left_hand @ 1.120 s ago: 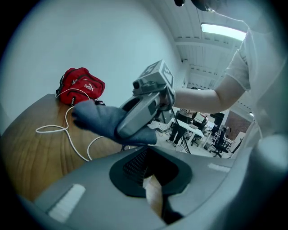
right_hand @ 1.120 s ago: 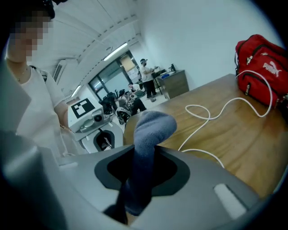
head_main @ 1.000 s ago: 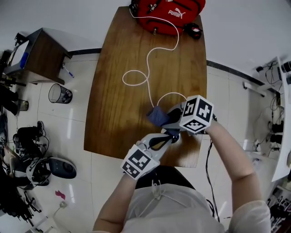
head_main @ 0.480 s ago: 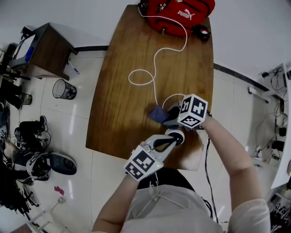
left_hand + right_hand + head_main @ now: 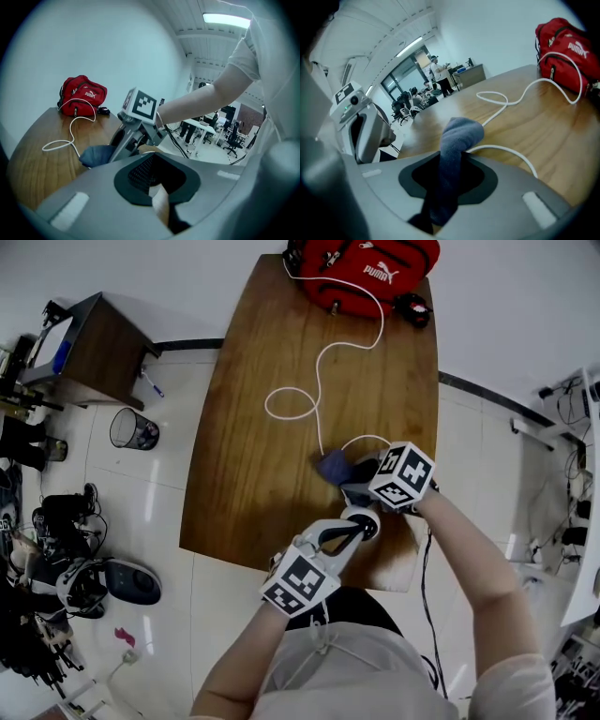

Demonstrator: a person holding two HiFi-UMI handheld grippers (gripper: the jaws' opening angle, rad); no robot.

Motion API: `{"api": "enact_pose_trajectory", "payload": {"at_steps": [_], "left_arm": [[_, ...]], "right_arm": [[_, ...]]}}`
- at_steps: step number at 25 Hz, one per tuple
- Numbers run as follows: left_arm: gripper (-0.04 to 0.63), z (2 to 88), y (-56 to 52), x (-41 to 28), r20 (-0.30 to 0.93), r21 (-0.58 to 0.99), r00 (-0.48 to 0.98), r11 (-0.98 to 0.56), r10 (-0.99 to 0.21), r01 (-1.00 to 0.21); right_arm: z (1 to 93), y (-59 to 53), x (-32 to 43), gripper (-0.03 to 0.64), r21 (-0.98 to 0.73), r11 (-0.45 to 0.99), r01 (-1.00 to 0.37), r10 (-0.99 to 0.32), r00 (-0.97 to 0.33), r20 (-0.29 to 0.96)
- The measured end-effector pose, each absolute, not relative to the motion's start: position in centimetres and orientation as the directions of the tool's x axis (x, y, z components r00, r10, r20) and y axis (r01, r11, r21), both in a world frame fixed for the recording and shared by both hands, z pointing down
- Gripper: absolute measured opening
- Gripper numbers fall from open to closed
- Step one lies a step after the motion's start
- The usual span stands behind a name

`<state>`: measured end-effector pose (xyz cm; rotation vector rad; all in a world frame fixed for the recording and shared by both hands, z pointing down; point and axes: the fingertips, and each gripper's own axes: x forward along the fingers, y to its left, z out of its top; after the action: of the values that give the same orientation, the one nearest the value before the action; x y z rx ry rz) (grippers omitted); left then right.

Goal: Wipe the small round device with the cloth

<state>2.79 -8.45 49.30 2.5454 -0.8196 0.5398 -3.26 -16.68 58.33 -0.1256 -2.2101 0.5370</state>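
Head view, looking steeply down: a wooden table (image 5: pixel 262 474) stands on a pale tiled floor. A red bag (image 5: pixel 366 268) sits at the far edge, and a white cable (image 5: pixel 314 381) loops from it down the middle of the table. Close to the near edge, toward the near right corner, lies the small round device (image 5: pixel 364 519), white with a dark centre. My left gripper (image 5: pixel 354 529) reaches it from the near side. My right gripper (image 5: pixel 349 476) hangs just beyond the device, with the blue cloth (image 5: pixel 331 466) bunched at its tip.

Left gripper view: my jaws are pressed together on a pale sliver, which I take to be the device's rim, though little of it shows. The right gripper and cloth sit just ahead, the bag far behind.

Right gripper view: my jaws pinch the cloth, whose rounded free end pokes forward over the wood. The cable curves past on the right.
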Motion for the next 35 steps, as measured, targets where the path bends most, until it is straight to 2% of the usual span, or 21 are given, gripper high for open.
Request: {"api": "enact_pose_trajectory", "payload": {"at_steps": [5, 9, 15, 20, 30, 35], "left_arm": [[0.006, 46.8, -8.8, 0.4, 0.411, 0.249, 0.743, -0.719, -0.528, -0.649], [0.006, 47.5, -9.1, -3.5, 0.44, 0.264, 0.696, -0.659, -0.568, -0.704], [0.006, 48.4, -9.0, -3.5, 0.43, 0.295, 0.697, -0.64, -0.574, -0.709], [0.006, 49.7, -7.2, -0.8, 0.457, 0.277, 0.734, -0.704, -0.502, -0.654], [0.006, 51.0, -4.7, -0.1, 0.463, 0.286, 0.709, -0.667, -0.532, -0.688], [0.006, 50.1, -4.4, -0.3, 0.461, 0.261, 0.691, -0.659, -0.557, -0.705]], "right_arm": [[48.7, -15.9, -4.1, 0.107, -0.404, 0.906, -0.127, 0.163, -0.776, 0.61], [44.9, -10.8, -2.3, 0.107, -0.478, 0.863, -0.165, 0.126, -0.846, 0.519], [50.1, -3.4, 3.0, 0.106, -0.609, 0.738, -0.291, 0.116, -0.834, 0.54], [54.3, -2.0, 4.3, 0.104, -0.721, 0.595, -0.356, 0.093, -0.86, 0.502], [60.8, -1.2, 5.2, 0.104, -0.586, 0.655, -0.476, 0.087, -0.723, 0.685], [60.5, -0.4, 6.4, 0.104, -0.547, 0.671, -0.501, 0.071, -0.691, 0.72]]}}
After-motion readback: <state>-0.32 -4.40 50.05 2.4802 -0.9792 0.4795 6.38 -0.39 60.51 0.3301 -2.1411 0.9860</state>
